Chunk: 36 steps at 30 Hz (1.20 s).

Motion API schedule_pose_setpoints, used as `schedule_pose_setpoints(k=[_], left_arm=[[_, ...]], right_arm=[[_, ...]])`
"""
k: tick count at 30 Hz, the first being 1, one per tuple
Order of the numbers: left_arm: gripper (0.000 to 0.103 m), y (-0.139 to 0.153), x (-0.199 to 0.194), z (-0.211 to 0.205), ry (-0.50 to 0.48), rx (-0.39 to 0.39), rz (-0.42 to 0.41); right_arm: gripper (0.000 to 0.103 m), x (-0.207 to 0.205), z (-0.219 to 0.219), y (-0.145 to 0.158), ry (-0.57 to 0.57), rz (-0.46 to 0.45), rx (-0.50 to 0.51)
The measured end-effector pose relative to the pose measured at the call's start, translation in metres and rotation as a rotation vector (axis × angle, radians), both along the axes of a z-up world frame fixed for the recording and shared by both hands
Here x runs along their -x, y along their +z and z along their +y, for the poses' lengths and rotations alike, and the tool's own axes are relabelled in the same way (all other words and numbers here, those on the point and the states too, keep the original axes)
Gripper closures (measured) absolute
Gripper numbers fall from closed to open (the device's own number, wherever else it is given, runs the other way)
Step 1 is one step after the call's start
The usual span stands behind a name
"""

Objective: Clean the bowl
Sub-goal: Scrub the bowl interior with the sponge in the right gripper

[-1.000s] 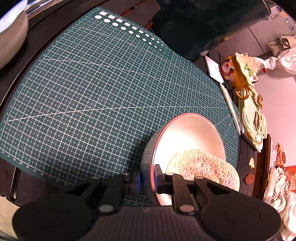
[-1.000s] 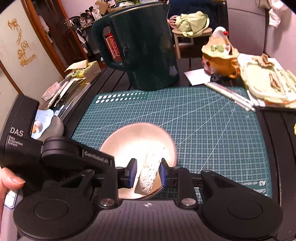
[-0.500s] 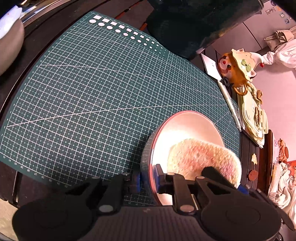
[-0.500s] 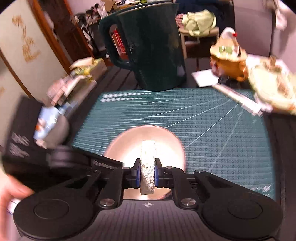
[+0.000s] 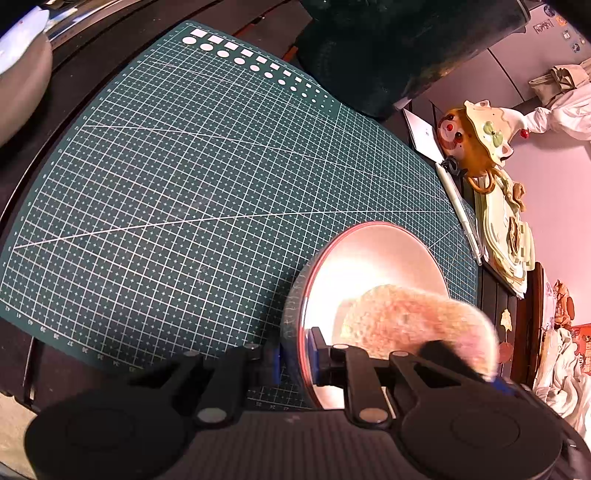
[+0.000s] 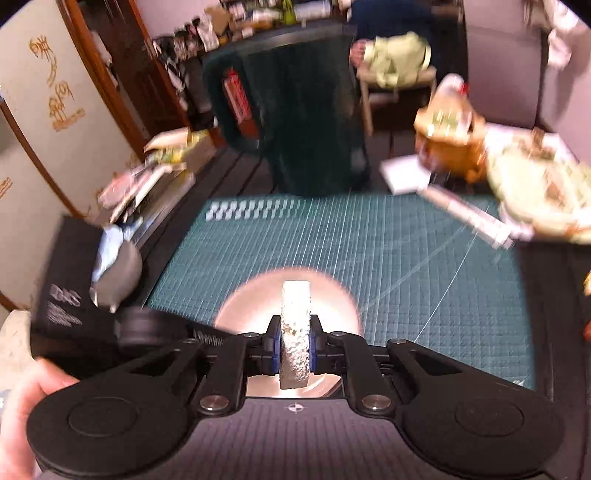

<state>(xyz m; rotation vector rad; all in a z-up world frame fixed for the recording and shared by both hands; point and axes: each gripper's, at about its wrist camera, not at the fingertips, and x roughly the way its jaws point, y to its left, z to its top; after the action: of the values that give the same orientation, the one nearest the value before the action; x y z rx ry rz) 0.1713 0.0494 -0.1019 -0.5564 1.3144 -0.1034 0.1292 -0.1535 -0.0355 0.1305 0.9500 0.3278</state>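
Bench (image 6: 546, 317): dark slatted top, mostly covered by a green gridded cutting mat (image 5: 207, 192).
Left wall (image 6: 44, 122): pale panel with gold characters, framed in dark wood.
Far side: cluttered shelves (image 6: 229, 22) in shadow, blurred.
Chair (image 6: 395, 81): light wood, green cloth heaped on it.
Right wall (image 5: 554, 184): plain, pinkish.
Light: warm and dim.

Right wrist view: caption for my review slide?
Right gripper clamps a sponge edge-on above the metal bowl on the cutting mat.

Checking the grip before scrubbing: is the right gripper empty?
No, the right gripper is shut on the sponge, held upright over the bowl.
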Motion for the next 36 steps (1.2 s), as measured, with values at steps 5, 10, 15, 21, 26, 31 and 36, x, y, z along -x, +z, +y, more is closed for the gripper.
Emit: schedule_pose_setpoints(k=[5,10,15,21,26,31,36], left_arm=[[0.088,0.0,0.0,0.001,-0.003,0.002,-0.001],[0.088,0.002,0.002,0.001,-0.003,0.002,-0.002],[0.088,0.003,0.004,0.002,-0.005,0.001,-0.002],[0.088,0.003,0.004,0.002,-0.005,0.002,-0.004],[0.088,0.003,0.005,0.003,-0.007,0.003,-0.005],[0.088,0.002,0.004,0.004,-0.004,0.005,-0.003],[0.088,0.001,0.004,0.006,0.003,0.016,0.001]], right_arm=[[0.091,0.008,0.011,0.01,-0.006,-0.111,0.168],[0.09,0.011,0.004,0.022,-0.006,-0.121,0.089],[0.091,0.001,0.006,-0.001,0.026,-0.001,0.013],[0.09,0.01,0.016,0.006,0.019,-0.119,0.201],[0.09,0.017,0.006,0.031,-0.011,-0.187,0.169],[0.09,0.002,-0.008,0.011,-0.005,-0.017,-0.066],[0.09,-0.003,0.002,-0.007,0.004,0.03,-0.036]])
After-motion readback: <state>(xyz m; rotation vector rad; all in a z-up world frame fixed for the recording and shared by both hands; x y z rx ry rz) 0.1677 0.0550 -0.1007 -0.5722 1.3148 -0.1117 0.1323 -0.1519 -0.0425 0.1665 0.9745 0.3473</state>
